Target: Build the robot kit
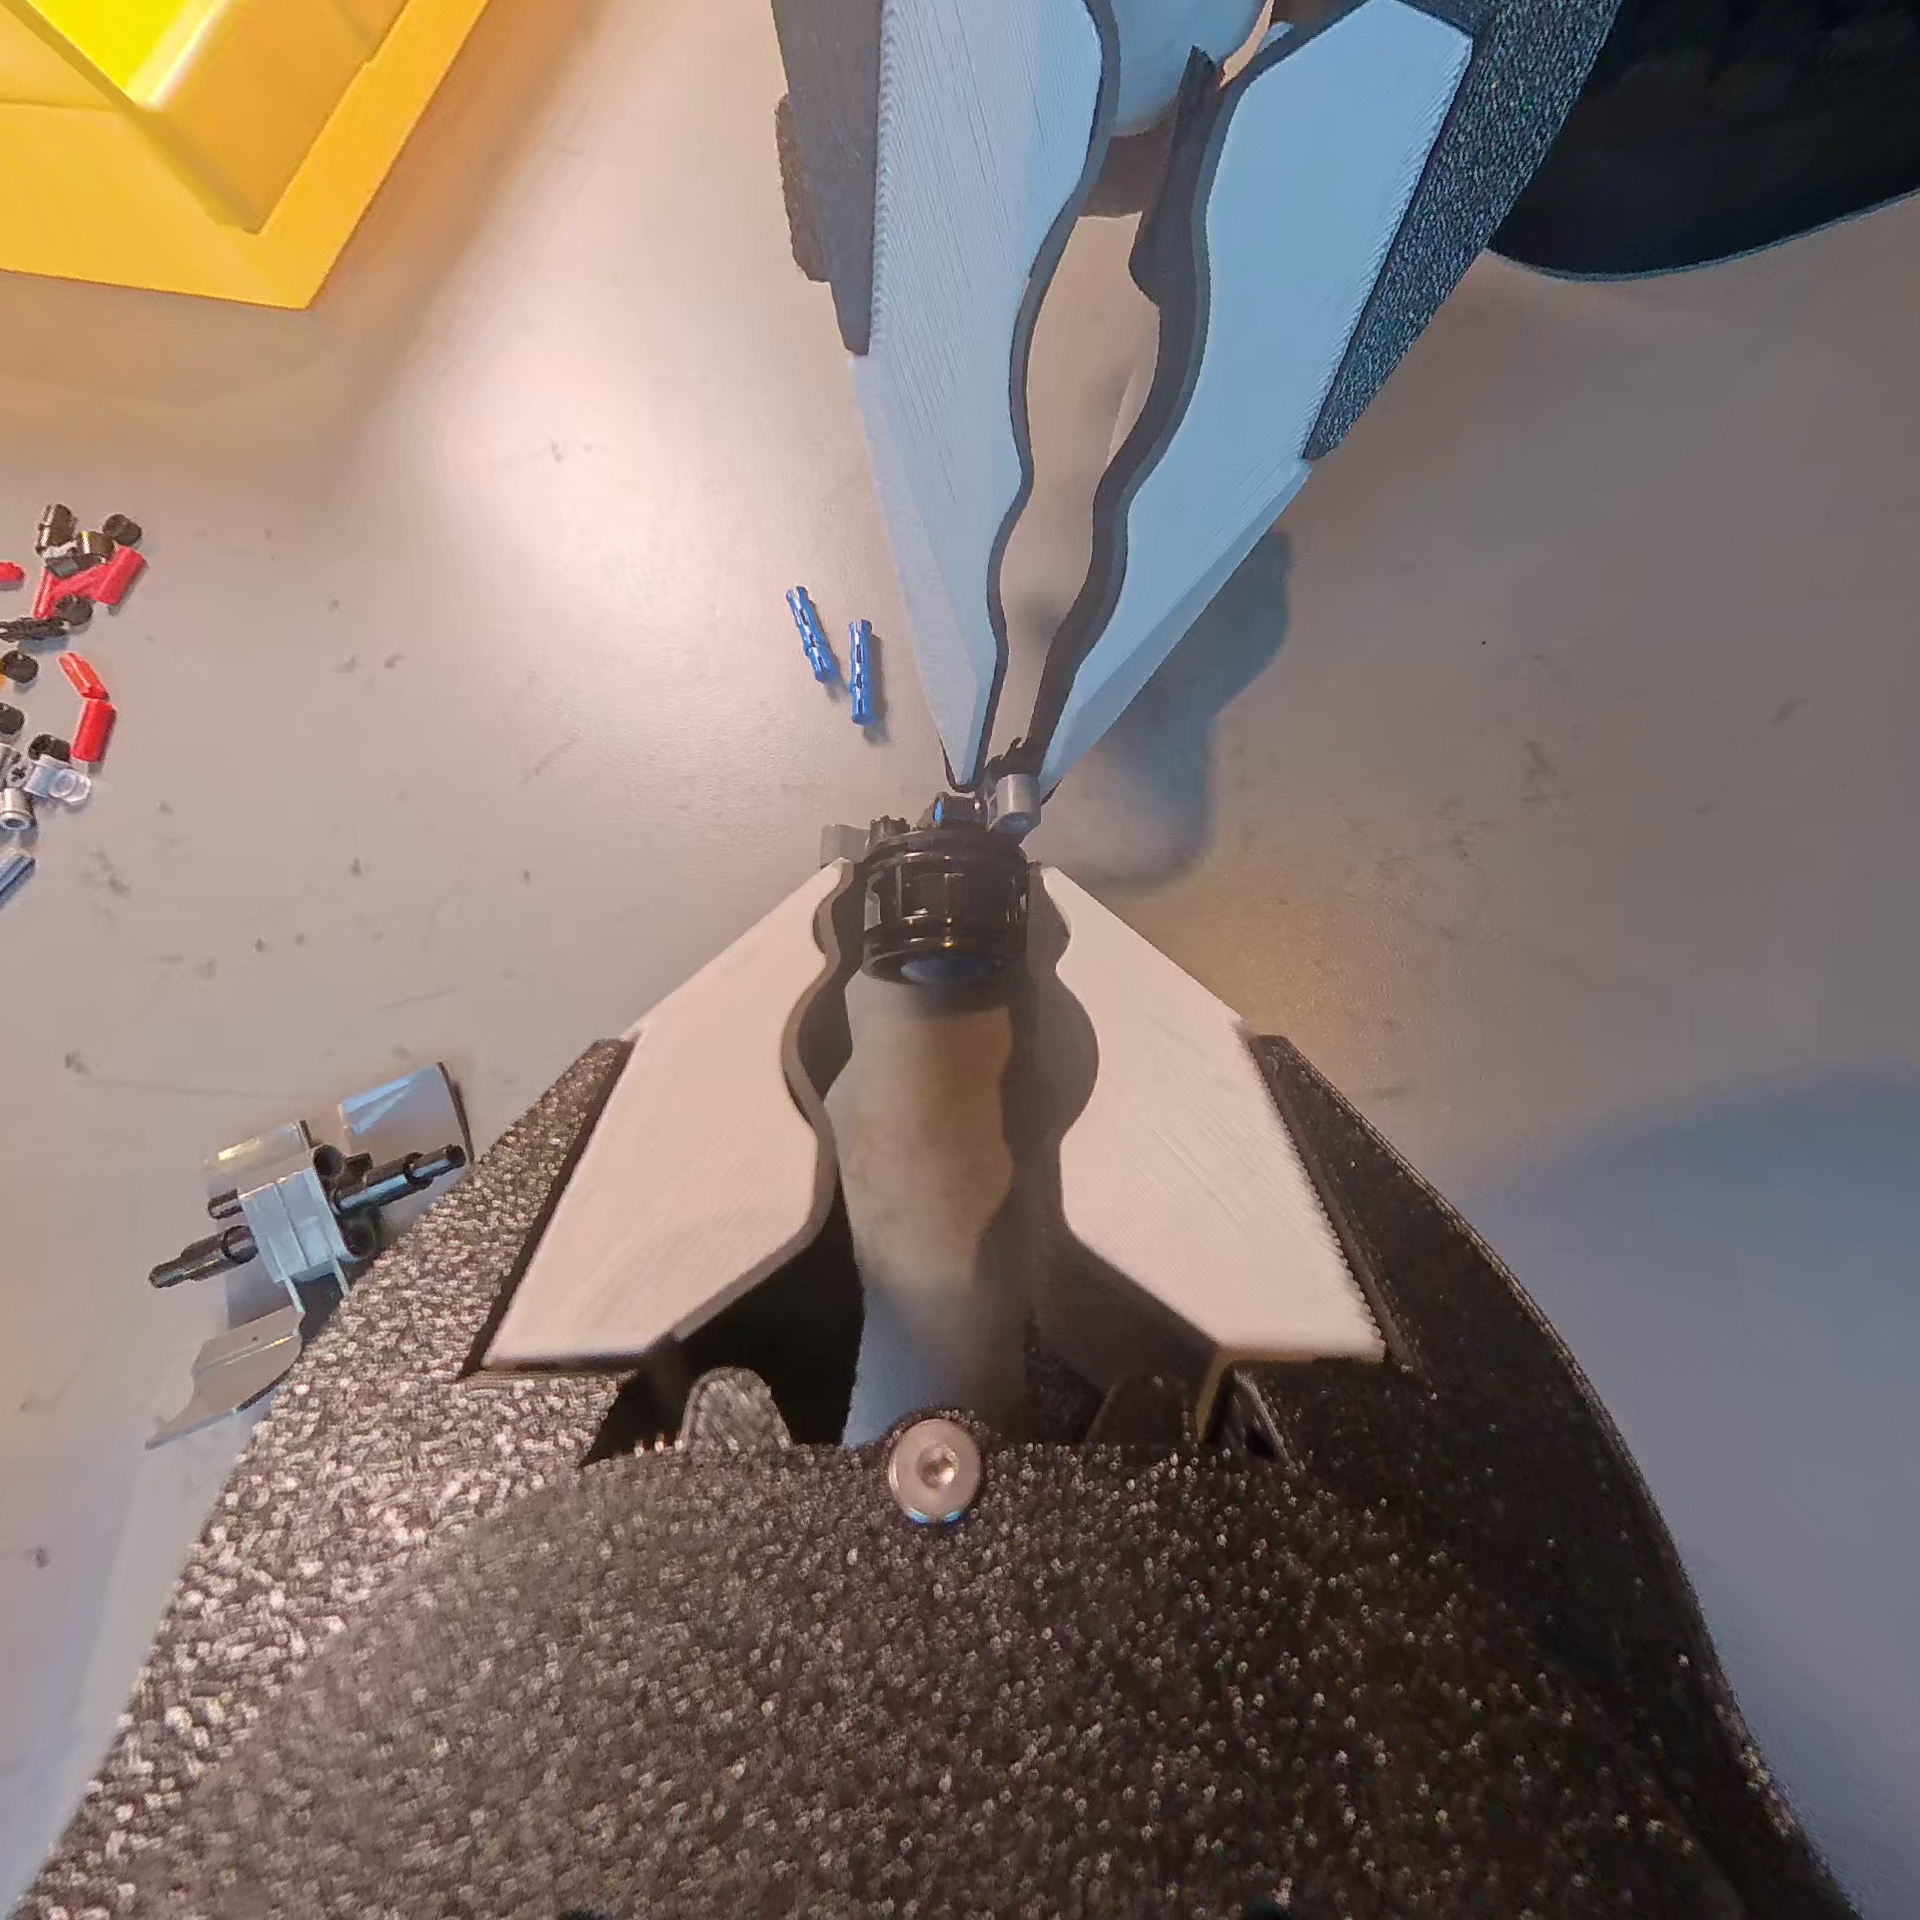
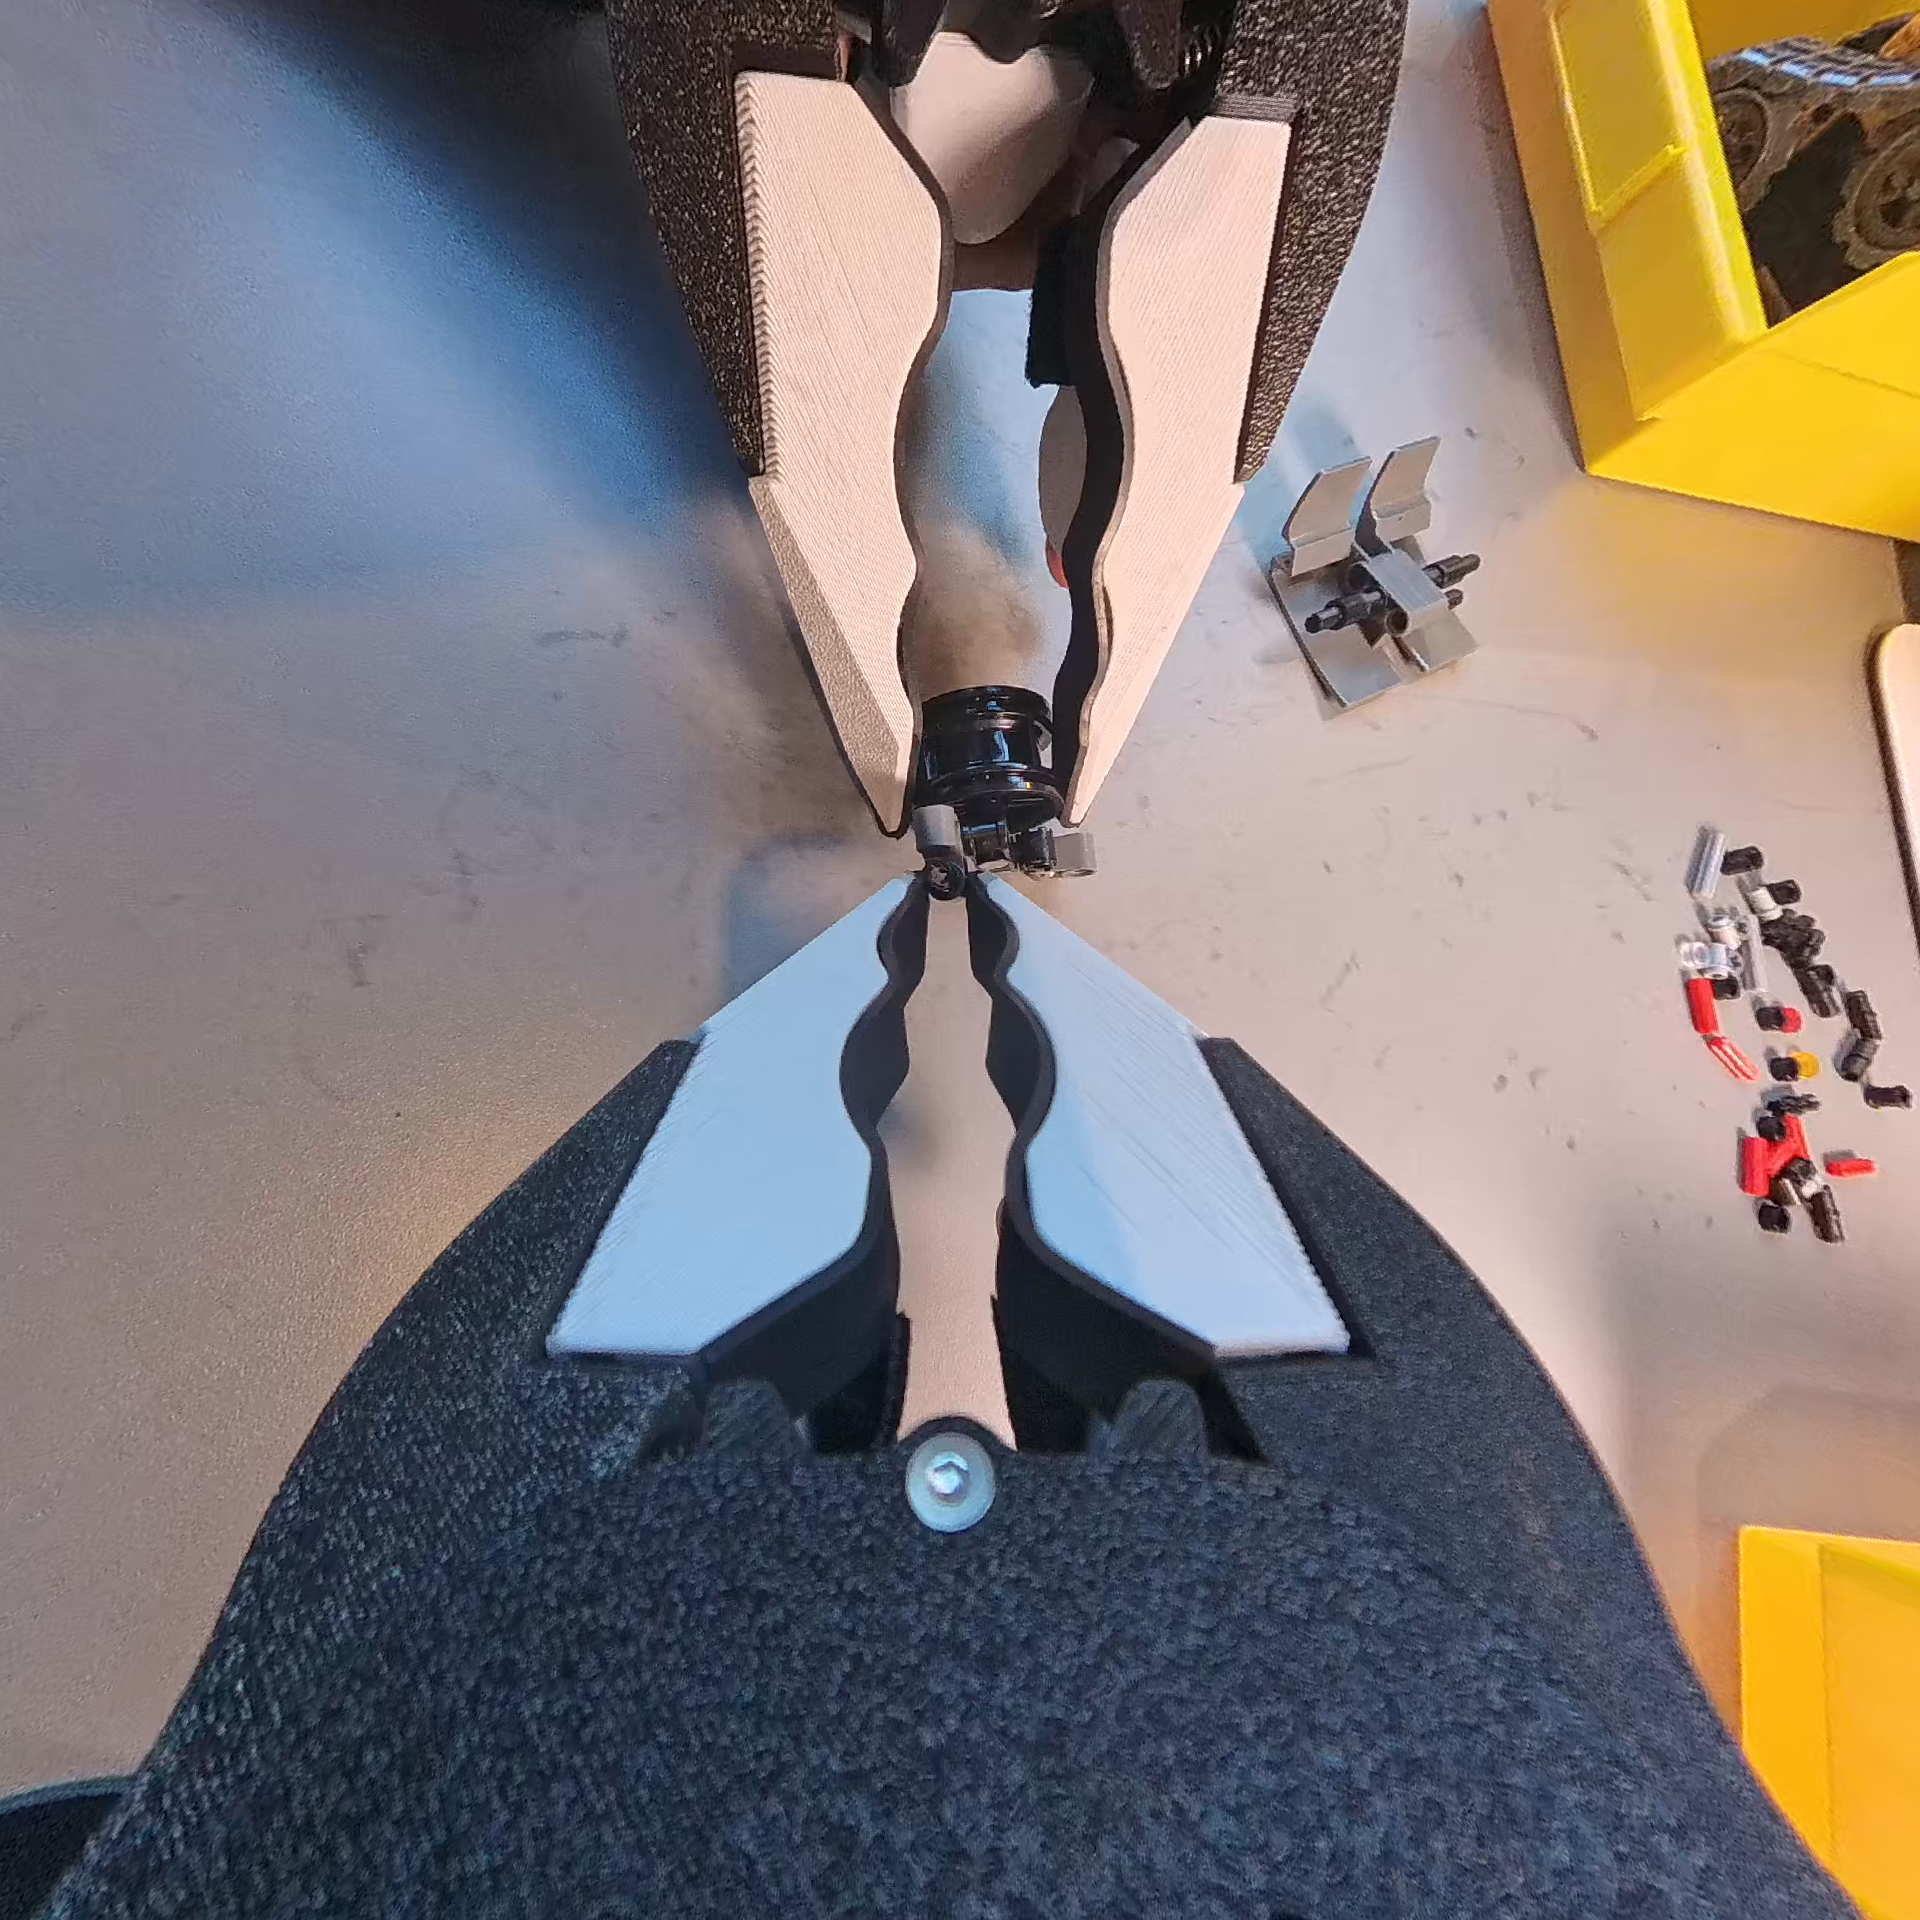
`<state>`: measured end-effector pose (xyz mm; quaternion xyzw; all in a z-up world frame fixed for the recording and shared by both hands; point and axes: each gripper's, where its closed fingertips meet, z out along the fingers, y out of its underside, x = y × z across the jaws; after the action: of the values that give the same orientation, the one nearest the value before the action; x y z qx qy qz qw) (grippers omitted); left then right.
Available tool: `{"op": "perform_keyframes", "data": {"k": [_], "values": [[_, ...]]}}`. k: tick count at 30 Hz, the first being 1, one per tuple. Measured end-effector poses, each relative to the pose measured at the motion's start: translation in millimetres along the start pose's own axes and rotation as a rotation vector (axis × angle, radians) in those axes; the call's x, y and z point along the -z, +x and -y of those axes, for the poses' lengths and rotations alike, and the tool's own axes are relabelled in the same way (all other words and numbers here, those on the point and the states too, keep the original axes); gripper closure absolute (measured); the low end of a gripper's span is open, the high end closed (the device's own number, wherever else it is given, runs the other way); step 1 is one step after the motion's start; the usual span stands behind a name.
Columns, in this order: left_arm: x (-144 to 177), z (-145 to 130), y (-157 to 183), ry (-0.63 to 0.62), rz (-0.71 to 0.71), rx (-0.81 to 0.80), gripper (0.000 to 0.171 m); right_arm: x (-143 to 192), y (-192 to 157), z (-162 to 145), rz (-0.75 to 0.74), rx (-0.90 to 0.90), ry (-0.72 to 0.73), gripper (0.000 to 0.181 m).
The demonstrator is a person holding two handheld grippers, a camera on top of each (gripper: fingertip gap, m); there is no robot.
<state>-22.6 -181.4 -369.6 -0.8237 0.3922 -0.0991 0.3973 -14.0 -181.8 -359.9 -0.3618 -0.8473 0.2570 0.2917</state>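
Note:
My left gripper (image 1: 940,881) is shut on a black wheel hub (image 1: 940,914), held above the grey table. Small black and grey connector pieces (image 1: 987,808) sit on the hub's far end. My right gripper (image 1: 992,774) comes from the top and meets them tip to tip. In the right wrist view, my right gripper (image 2: 945,881) is shut on a small black pin (image 2: 943,873) at that cluster of connectors (image 2: 1039,847). The left gripper (image 2: 987,816) faces it, clamped on the hub (image 2: 987,758).
Two blue pins (image 1: 831,655) lie on the table. A grey assembly with black pins (image 1: 301,1205) (image 2: 1371,582) lies beside the left gripper. Several small red, black and grey parts (image 1: 62,644) (image 2: 1787,1039) lie loose. A yellow bin (image 2: 1662,312) holds a tracked vehicle (image 2: 1829,156). The grippers are tip to tip, or close to it.

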Motion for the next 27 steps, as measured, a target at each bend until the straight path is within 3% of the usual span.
{"op": "perform_keyframes", "data": {"k": [4,8,12,17,21,23,25,27], "values": [[0,0,1,0.015,-0.001,-0.025,0.141,1,-1,0,0.015,-0.025,0.021,0.173],[1,1,1,0.027,0.038,-0.126,0.141,15,1,7,0.102,-0.196,0.148,0.149],[5,12,0,0.064,0.148,-0.346,0.141,29,20,11,0.134,-0.401,0.276,0.133],[9,24,-7,0.060,0.357,-0.628,0.141,24,15,12,0.267,-0.553,0.287,0.117],[16,36,-7,0.078,0.480,-0.788,0.141,13,7,17,0.290,-0.552,0.255,0.120],[17,38,-7,0.081,0.499,-0.816,0.141,11,9,19,0.274,-0.554,0.257,0.135],[16,34,-10,0.075,0.485,-0.763,0.141,11,11,19,0.225,-0.477,0.264,0.153],[16,30,-9,0.114,0.400,-0.625,0.140,10,12,19,0.166,-0.385,0.258,0.158]]}}
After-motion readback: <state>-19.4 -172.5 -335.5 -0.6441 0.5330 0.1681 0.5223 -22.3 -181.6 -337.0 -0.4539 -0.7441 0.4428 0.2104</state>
